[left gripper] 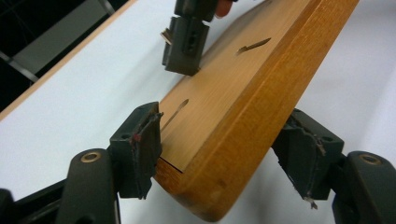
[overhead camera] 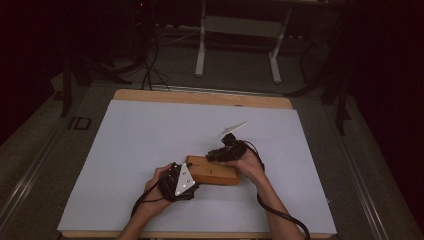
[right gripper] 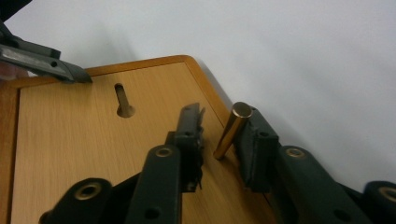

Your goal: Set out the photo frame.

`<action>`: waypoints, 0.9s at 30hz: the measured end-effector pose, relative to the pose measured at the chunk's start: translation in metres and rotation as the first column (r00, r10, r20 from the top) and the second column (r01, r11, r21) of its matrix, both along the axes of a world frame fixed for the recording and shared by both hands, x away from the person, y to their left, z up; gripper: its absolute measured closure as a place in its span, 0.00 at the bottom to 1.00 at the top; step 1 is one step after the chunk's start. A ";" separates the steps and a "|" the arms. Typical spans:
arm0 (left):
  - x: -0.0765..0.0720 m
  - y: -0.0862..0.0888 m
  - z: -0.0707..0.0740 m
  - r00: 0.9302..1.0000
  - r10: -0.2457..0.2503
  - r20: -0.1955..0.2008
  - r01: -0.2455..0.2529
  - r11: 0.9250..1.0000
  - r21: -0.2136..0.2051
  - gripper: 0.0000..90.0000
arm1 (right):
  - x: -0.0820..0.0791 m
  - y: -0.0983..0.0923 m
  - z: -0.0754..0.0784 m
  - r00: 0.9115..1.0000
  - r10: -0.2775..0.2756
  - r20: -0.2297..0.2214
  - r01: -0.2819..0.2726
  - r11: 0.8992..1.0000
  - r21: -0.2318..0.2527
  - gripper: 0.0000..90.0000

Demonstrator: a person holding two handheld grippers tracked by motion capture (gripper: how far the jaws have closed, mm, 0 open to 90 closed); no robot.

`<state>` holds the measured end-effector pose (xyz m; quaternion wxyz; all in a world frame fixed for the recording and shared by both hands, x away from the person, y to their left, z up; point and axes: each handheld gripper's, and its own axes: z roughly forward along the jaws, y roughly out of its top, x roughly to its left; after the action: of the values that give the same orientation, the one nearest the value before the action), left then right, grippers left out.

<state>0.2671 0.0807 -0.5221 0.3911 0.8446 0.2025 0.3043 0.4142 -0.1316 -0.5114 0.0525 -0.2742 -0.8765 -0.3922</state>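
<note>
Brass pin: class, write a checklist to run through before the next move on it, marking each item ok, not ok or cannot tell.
1. Pin stands on the block: ok, though it tilts.
2. Pin sits between the jaws of the right tool: ok.
3. Right tool grips the pin: not ok; the jaws are open, and one is clear of the pin.
4. Left tool straddles the block's end: ok.
5. Left tool clamps the block: not ok; a gap shows at one jaw.
6. Pin is seated fully in its hole: cannot tell.
</note>
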 end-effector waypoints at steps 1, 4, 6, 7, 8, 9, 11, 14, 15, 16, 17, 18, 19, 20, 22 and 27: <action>0.001 0.000 0.001 1.000 0.002 -0.002 -0.002 1.000 -0.005 0.39 | 0.000 0.000 0.001 1.000 -0.003 0.001 0.003 1.000 0.000 0.77; 0.001 0.000 0.002 1.000 0.002 -0.003 -0.002 1.000 -0.015 0.40 | -0.001 -0.001 0.001 1.000 -0.016 0.011 0.016 1.000 -0.002 0.70; 0.001 0.000 0.002 1.000 0.003 0.000 -0.003 1.000 -0.020 0.41 | -0.002 -0.003 0.001 0.999 -0.028 0.021 0.028 1.000 0.000 0.67; 0.002 0.000 0.003 1.000 0.004 0.000 -0.004 1.000 -0.024 0.41 | -0.002 -0.004 0.002 0.999 -0.032 0.024 0.032 0.999 0.000 0.66; 0.002 0.000 0.003 1.000 0.004 0.000 -0.004 1.000 -0.024 0.42 | -0.002 -0.004 0.002 0.999 -0.032 0.024 0.032 0.999 0.000 0.66; 0.002 0.000 0.003 1.000 0.004 0.001 -0.004 1.000 -0.027 0.42 | -0.003 -0.006 0.002 0.999 -0.041 0.029 0.041 0.999 -0.001 0.64; 0.003 0.000 0.004 1.000 0.005 0.003 -0.005 0.999 -0.033 0.43 | -0.005 -0.009 0.004 0.998 -0.051 0.037 0.051 0.999 -0.001 0.63; 0.004 0.000 0.005 1.000 0.005 0.002 -0.005 0.999 -0.043 0.45 | -0.007 -0.015 0.006 0.997 -0.056 0.048 0.057 0.998 -0.004 0.63; 0.005 0.000 0.005 1.000 0.003 0.000 -0.003 0.999 -0.045 0.45 | -0.008 -0.016 0.007 0.997 -0.057 0.054 0.058 0.998 -0.005 0.63; 0.005 0.001 0.006 1.000 0.000 -0.002 0.000 0.999 -0.045 0.45 | -0.009 -0.017 0.008 0.997 -0.058 0.056 0.059 0.998 -0.006 0.62; 0.006 0.001 0.006 1.000 -0.004 -0.005 0.004 0.999 -0.047 0.45 | -0.010 -0.019 0.009 0.996 -0.058 0.060 0.059 0.998 -0.009 0.61; 0.006 0.002 0.006 1.000 -0.007 -0.007 0.006 0.999 -0.048 0.45 | -0.011 -0.020 0.010 0.996 -0.059 0.066 0.060 0.998 -0.014 0.61; 0.007 0.002 0.006 1.000 -0.007 -0.007 0.007 0.999 -0.051 0.45 | -0.012 -0.021 0.011 0.996 -0.060 0.069 0.061 0.998 -0.015 0.60; 0.007 0.002 0.006 1.000 -0.007 -0.008 0.007 0.998 -0.055 0.45 | -0.013 -0.022 0.012 0.995 -0.060 0.075 0.062 0.998 -0.015 0.60; 0.008 0.002 0.007 1.000 -0.009 -0.011 0.009 0.998 -0.057 0.45 | -0.014 -0.025 0.014 0.995 -0.062 0.084 0.064 0.998 -0.017 0.60; 0.010 0.003 0.008 1.000 -0.012 -0.017 0.011 0.998 -0.066 0.45 | -0.019 -0.032 0.020 0.992 -0.074 0.103 0.076 0.997 -0.013 0.60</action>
<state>0.2770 0.0838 -0.5137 0.4187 0.8351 0.2106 0.2881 0.3954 -0.1638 -0.4915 -0.0097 -0.2869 -0.8703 -0.4003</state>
